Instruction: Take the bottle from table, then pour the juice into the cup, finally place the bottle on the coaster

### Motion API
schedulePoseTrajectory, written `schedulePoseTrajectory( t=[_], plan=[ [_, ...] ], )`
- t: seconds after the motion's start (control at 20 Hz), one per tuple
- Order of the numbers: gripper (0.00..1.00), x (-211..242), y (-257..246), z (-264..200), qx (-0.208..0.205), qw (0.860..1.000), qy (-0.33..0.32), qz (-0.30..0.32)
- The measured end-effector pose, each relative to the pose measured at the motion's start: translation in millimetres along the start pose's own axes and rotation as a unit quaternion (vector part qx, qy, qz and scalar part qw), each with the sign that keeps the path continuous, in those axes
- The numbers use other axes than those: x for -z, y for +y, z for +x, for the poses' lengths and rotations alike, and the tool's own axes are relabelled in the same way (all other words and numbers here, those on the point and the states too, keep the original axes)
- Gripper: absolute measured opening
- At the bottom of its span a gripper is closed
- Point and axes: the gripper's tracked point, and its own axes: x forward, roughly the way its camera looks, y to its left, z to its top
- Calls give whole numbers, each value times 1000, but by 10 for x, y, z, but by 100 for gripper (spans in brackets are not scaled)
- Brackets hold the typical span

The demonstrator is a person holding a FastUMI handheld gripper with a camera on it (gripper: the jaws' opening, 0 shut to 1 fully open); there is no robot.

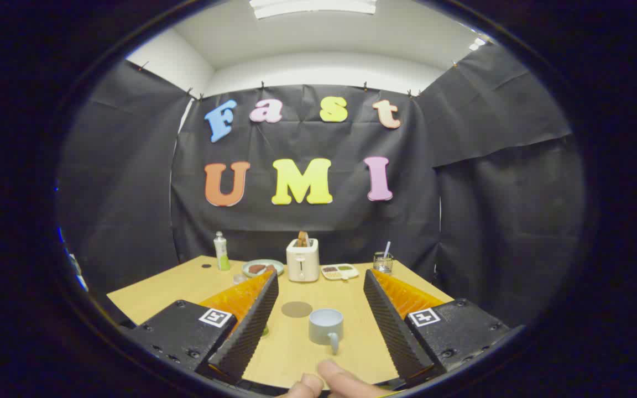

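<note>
My gripper stands open above the near part of the wooden table, with nothing held. A pale blue cup with its handle toward me sits on the table between the fingers. Just left of and beyond the cup lies a dark round coaster. The bottle, white on top with green juice at the bottom, stands upright at the table's far left, well beyond the left finger. A small green thing peeks out under that finger; I cannot tell what it is.
Along the table's far edge stand a white toaster with bread in it, a plate with food, a small divided tray and a glass with a straw. A person's fingers show nearest me.
</note>
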Motion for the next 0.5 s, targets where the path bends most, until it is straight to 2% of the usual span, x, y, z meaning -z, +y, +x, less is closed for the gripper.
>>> schedulePoseTrajectory(
  t=[0.15,0.5],
  plan=[
    [100,-25,260,52,-22,1000,6,0],
    [100,-11,499,62,-45,999,11,8]
  ],
)
